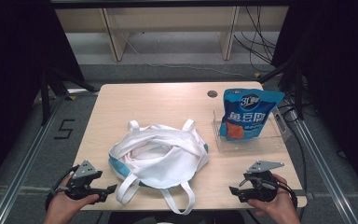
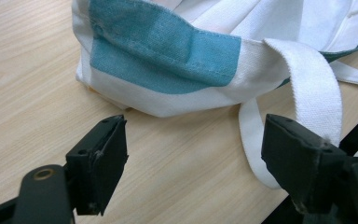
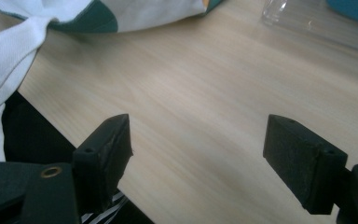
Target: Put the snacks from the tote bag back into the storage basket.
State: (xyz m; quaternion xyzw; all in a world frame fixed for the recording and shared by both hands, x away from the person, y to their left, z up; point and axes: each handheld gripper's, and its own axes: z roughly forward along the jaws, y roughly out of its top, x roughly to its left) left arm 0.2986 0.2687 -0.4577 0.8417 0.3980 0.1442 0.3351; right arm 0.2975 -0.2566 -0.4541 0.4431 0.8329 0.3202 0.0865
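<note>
Waiting at the near edge of the table [image 1: 121,100], both grippers flank the crumpled white tote bag [image 1: 161,156], which lies mid-table with its straps spilling forward. The left gripper [image 2: 193,154] and right gripper [image 3: 198,158] stand with jaws apart and empty, apparently ready to take the bag's near rim from either side.

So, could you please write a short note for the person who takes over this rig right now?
Left gripper: jaws open, nothing between them, at the near left table edge, pointing at the bag.
Right gripper: jaws open, nothing held, at the near right edge.
Bag: white and teal, crumpled at the table's middle, straps hanging over the near edge.
Blue pouch: stands in the clear tray, far right.
Done: nothing visible yet; bag and pouch lie untouched.
Left: probably open the bag and put the pouch inside.
</note>
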